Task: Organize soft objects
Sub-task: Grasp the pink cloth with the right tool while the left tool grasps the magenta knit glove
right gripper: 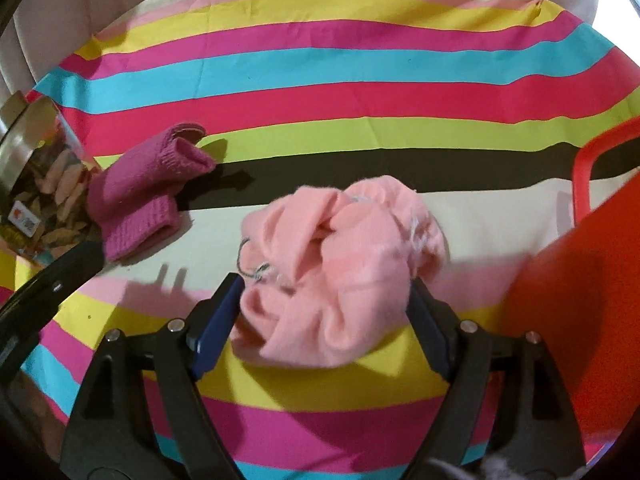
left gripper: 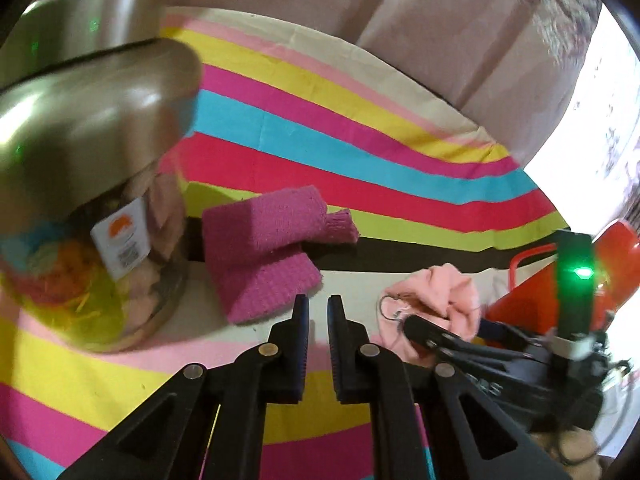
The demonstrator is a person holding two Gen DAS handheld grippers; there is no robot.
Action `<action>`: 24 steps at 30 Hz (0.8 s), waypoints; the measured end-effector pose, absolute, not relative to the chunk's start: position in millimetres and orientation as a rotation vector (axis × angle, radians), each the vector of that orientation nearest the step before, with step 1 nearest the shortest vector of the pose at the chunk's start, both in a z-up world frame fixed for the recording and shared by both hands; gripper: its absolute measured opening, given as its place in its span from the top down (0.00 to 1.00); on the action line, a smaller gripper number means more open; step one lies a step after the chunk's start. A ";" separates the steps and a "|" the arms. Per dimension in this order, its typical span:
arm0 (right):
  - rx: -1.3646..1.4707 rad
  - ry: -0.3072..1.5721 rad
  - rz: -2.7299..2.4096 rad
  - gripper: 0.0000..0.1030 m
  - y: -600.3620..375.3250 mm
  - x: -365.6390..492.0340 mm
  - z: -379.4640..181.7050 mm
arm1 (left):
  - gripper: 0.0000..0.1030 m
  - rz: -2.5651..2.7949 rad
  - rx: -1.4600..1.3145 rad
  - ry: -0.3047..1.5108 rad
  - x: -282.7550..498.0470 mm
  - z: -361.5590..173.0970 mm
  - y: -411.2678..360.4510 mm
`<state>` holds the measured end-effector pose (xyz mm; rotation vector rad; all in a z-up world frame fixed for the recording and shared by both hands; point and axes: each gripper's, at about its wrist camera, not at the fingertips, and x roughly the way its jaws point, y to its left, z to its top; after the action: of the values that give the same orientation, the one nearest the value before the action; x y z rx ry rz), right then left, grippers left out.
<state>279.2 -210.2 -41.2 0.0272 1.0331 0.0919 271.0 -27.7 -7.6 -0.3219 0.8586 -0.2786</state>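
A crumpled light pink cloth (right gripper: 344,264) lies on the striped sheet between the fingers of my right gripper (right gripper: 326,300), which is wide open around it, the fingers beside both flanks. The same pink cloth (left gripper: 436,300) shows in the left wrist view with the right gripper (left gripper: 432,332) at it. A magenta knitted piece (left gripper: 264,256) lies folded on the sheet ahead of my left gripper (left gripper: 318,308), whose jaws stand nearly closed with a narrow gap and hold nothing. The knit (right gripper: 144,196) also shows at the left of the right wrist view.
A clear jar with a metal lid (left gripper: 92,184) full of colourful bits stands at the left, touching the magenta knit; it also shows in the right wrist view (right gripper: 40,196). A red plastic bin (right gripper: 580,272) stands at the right. The striped sheet (right gripper: 320,72) extends beyond.
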 end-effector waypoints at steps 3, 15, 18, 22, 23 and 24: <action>-0.018 1.027 0.086 0.27 -204.8 282.5 -43.3 | 0.84 -0.253 -0.312 0.859 273.7 -8.5 -28.9; -0.016 0.958 0.089 0.69 -210.6 272.8 -40.8 | 0.36 -0.084 0.010 0.756 303.8 -2.5 -86.8; -0.015 0.949 0.094 0.70 -212.7 263.2 -37.6 | 0.36 -0.048 0.079 0.782 320.1 -6.7 -92.5; -0.011 0.940 0.103 0.70 -214.4 256.7 -35.3 | 0.36 0.002 0.152 0.876 340.9 -25.3 -96.5; -0.012 0.938 0.108 0.70 -214.1 253.4 -34.8 | 0.36 0.012 0.158 0.900 344.3 -31.1 -96.7; -0.010 0.937 0.111 0.70 -214.3 251.0 -33.9 | 0.46 0.020 0.149 0.926 346.5 -35.2 -94.3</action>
<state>251.0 -214.3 -33.9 -0.0102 0.9365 0.1107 346.5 -94.3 -35.2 0.1487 0.9261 0.0202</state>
